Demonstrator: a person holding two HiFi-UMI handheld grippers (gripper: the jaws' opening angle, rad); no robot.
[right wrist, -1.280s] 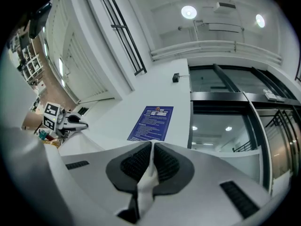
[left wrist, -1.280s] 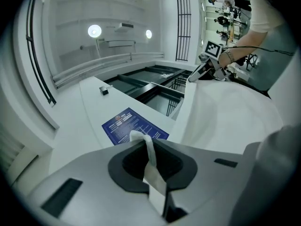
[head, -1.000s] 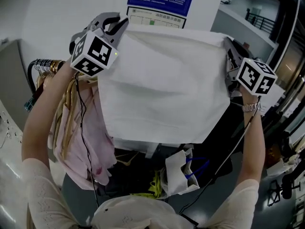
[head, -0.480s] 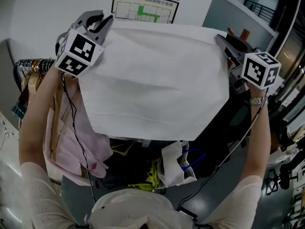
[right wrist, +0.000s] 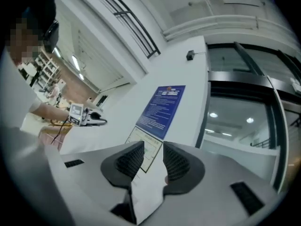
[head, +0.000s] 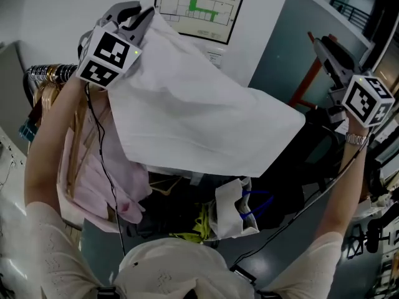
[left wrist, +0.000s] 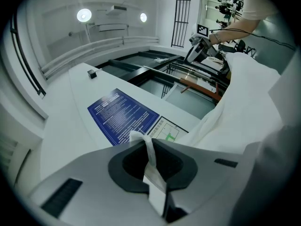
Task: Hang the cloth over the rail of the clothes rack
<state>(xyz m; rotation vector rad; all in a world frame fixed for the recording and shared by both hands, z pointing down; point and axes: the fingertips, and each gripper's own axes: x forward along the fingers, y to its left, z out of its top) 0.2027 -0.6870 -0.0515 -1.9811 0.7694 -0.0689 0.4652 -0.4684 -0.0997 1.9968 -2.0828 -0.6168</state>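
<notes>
A white cloth (head: 199, 117) hangs from its upper left corner, which my left gripper (head: 140, 18) is shut on, raised high at the left. In the left gripper view a strip of the cloth (left wrist: 244, 107) is pinched between the jaws of that gripper (left wrist: 149, 149). The cloth's right corner droops free at mid-frame. My right gripper (head: 319, 42) is raised at the right, apart from the cloth. Its jaws (right wrist: 154, 157) stand open, with the wall poster showing through the gap. The rack's rail (head: 47, 73) with hangers lies at the far left, below my left gripper.
Pink and cream garments (head: 93, 167) hang from the rail beside my left arm. A white bag with blue handles (head: 234, 213) and yellow items (head: 199, 229) lie below the cloth. A poster (head: 199, 8) is on the white wall ahead, and a red post (head: 305, 80) stands to its right.
The right gripper has let go of the cloth's right corner and moved right. That corner has dropped, so the cloth now slopes down from the left gripper.
</notes>
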